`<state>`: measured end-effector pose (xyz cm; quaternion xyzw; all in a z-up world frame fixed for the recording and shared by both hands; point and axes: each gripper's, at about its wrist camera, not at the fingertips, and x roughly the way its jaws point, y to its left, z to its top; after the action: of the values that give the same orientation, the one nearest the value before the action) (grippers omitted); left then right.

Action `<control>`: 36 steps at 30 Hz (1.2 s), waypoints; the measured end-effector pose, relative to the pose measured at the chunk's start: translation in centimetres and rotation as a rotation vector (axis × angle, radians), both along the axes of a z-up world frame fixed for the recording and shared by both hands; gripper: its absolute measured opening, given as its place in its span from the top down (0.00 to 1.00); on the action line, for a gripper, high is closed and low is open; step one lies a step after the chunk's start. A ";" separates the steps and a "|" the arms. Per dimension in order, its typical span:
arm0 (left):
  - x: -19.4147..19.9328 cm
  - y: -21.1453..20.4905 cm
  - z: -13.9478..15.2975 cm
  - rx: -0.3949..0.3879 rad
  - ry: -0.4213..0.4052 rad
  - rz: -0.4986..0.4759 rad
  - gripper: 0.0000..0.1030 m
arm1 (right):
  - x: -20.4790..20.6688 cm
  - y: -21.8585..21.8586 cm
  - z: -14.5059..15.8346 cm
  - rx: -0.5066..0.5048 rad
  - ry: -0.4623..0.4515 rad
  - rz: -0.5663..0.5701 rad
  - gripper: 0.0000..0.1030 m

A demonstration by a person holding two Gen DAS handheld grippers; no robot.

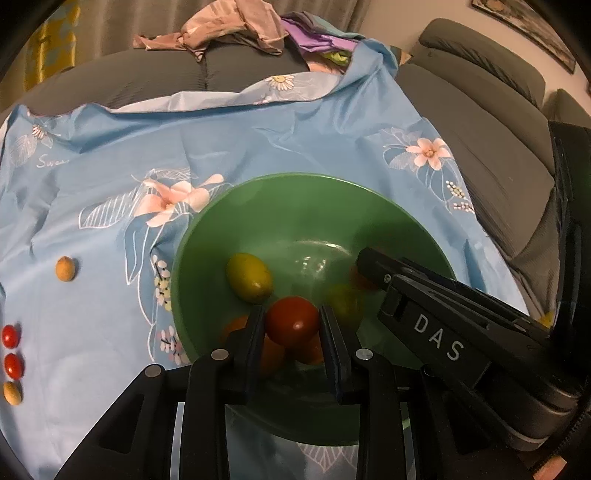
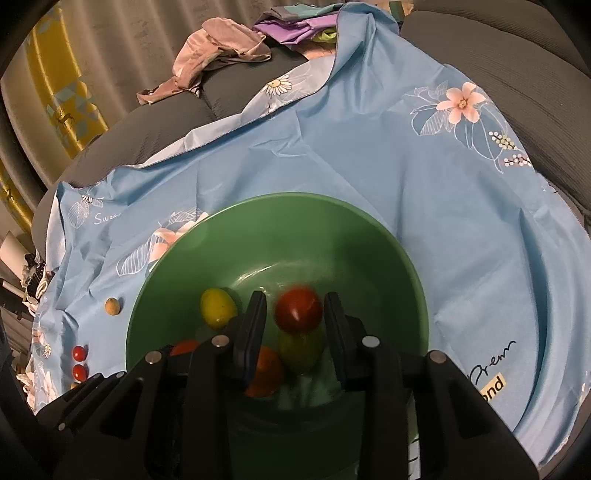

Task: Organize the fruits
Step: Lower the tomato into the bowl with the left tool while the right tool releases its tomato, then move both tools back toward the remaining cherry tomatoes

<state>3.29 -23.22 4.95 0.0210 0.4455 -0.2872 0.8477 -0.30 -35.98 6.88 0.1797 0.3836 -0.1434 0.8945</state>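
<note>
A green bowl [image 1: 258, 206] sits on a blue flowered cloth and holds several small tomatoes: a yellow one [image 1: 249, 277], orange ones and red ones. My left gripper [image 1: 293, 321] hovers over the bowl's near side, jaws closed around a red tomato [image 1: 293, 321]. My right gripper [image 2: 295, 310] is over the bowl too, jaws apart; a blurred red tomato [image 2: 298, 309] sits between them without touching, above a yellow-green one [image 2: 301, 350]. The right gripper also shows in the left wrist view [image 1: 373, 269].
On the cloth [image 1: 295, 129] left of the bowl lie two red tomatoes [image 1: 10, 336] [image 1: 14, 365] and two tan oval fruits [image 1: 65, 268] [image 1: 13, 393]. Grey sofa cushions [image 1: 480, 110] and crumpled clothes [image 1: 229, 26] lie behind.
</note>
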 end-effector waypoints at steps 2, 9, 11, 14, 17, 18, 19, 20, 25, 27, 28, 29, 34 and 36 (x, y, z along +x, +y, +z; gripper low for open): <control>0.0 0.1 0.1 -0.010 0.005 0.004 0.72 | -0.1 0.0 0.1 0.000 -0.005 0.000 0.66; -0.3 1.4 1.3 -0.021 0.009 0.005 0.64 | -0.5 0.0 0.8 -0.013 -0.028 -0.016 0.49; -0.4 2.4 2.1 -0.032 -0.001 0.027 0.63 | -0.8 0.0 1.1 -0.008 -0.042 -0.017 0.46; -0.4 4.2 3.2 -0.056 -0.024 0.061 0.55 | -0.9 0.2 1.4 -0.013 -0.055 -0.011 0.44; -0.2 6.2 3.9 -0.037 -0.049 0.123 0.51 | -1.0 0.6 1.7 -0.016 -0.063 -0.002 0.44; -0.1 7.0 4.1 -0.037 -0.056 0.151 0.51 | -0.9 0.9 1.8 -0.018 -0.066 0.004 0.44; 0.0 8.2 4.3 -0.039 -0.063 0.187 0.51 | -0.9 1.1 1.9 -0.021 -0.068 0.011 0.43; -0.1 8.9 4.4 -0.039 -0.066 0.211 0.51 | -0.8 1.4 1.9 -0.024 -0.070 0.016 0.43; -0.3 13.0 5.1 -0.007 -0.098 0.337 0.51 | -0.5 2.8 2.2 -0.050 -0.070 0.051 0.40; -0.4 14.4 5.5 -0.005 -0.120 0.388 0.51 | -0.4 3.6 2.2 -0.066 -0.064 0.066 0.37; -0.5 15.4 5.7 -0.007 -0.130 0.422 0.51 | -0.3 4.0 2.2 -0.069 -0.064 0.078 0.37; -0.5 16.0 5.8 -0.006 -0.135 0.441 0.51 | -0.3 4.3 2.2 -0.072 -0.065 0.088 0.37; -0.7 18.4 5.2 0.107 -0.165 0.547 0.51 | 0.3 6.7 2.3 -0.093 -0.064 0.144 0.34; -0.7 19.3 5.2 0.113 -0.165 0.576 0.51 | 0.6 7.7 2.3 -0.097 -0.064 0.170 0.34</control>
<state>2.60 -3.95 10.11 -0.0359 0.3780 -0.0073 0.9251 0.31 -28.32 9.18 0.1075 0.3612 -0.0793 0.9229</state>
